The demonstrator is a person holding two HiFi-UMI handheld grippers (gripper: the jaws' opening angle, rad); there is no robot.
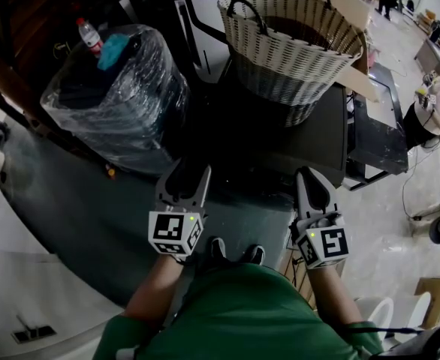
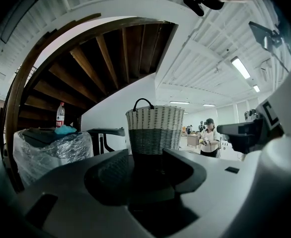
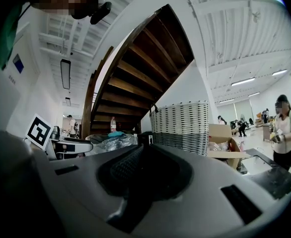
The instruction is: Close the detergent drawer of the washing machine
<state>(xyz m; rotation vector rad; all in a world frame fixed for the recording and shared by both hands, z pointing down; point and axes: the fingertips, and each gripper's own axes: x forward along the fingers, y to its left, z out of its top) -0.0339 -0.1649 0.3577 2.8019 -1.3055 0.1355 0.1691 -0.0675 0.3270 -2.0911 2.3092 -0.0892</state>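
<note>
Your left gripper has its fingers standing wide, with nothing between them; over the gap you look straight at the foot of the woven basket. Your right gripper has its fingers drawn narrow, the tips meeting as far as its own view shows, and they clasp nothing. Both grippers point level, side by side, touching nothing.

Just ahead of both sets of fingertips is the washing machine, a dark, flat-topped box with a glossy black top. Its near edge faces you. The detergent drawer cannot be made out, because the front below your fingertips lies in deep shadow.

Beyond the fingertips, the basket stands on the machine's top, pale weave above, a grey band below, two dark handles. Off to the left of your left fingers, farther away, sits a plastic-wrapped bundle with a red-capped bottle upright on it. A wooden stair underside rises behind.
</note>
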